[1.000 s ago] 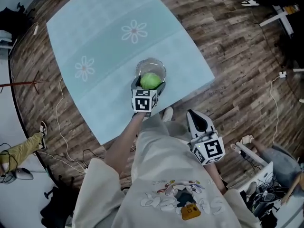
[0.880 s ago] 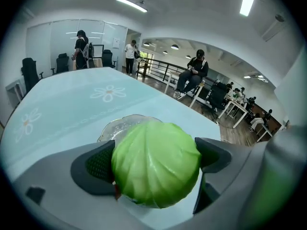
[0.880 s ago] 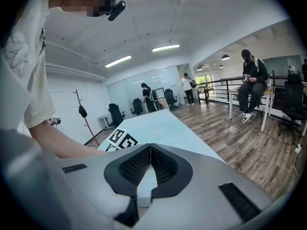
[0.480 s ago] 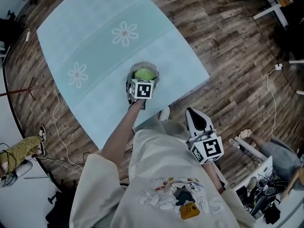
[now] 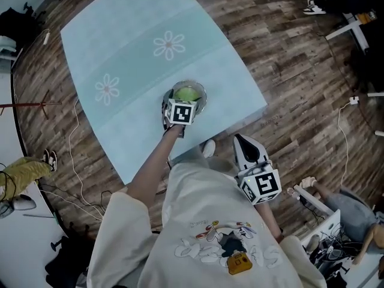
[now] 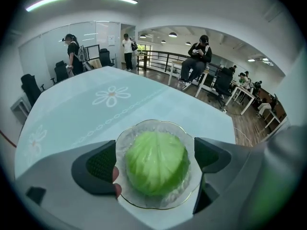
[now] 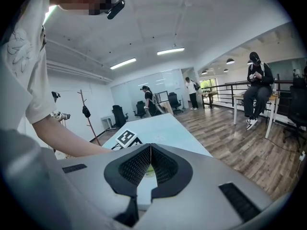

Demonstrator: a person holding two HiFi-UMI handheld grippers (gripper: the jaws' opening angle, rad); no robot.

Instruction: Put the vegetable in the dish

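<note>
Bare tablecloth [image 5: 132, 53] open beyond the dish [image 6: 154, 124], cabbage [image 6: 152, 169] filling it, left tongs [image 6: 157, 161] spread alongside

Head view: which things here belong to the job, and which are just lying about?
Belonging to the job:
cabbage, sitting in the glass dish
left gripper, jaws apart on either side of the cabbage
table

Just lying about:
right gripper, jaws together, held off the table
shoes on the floor
coat stand
</note>
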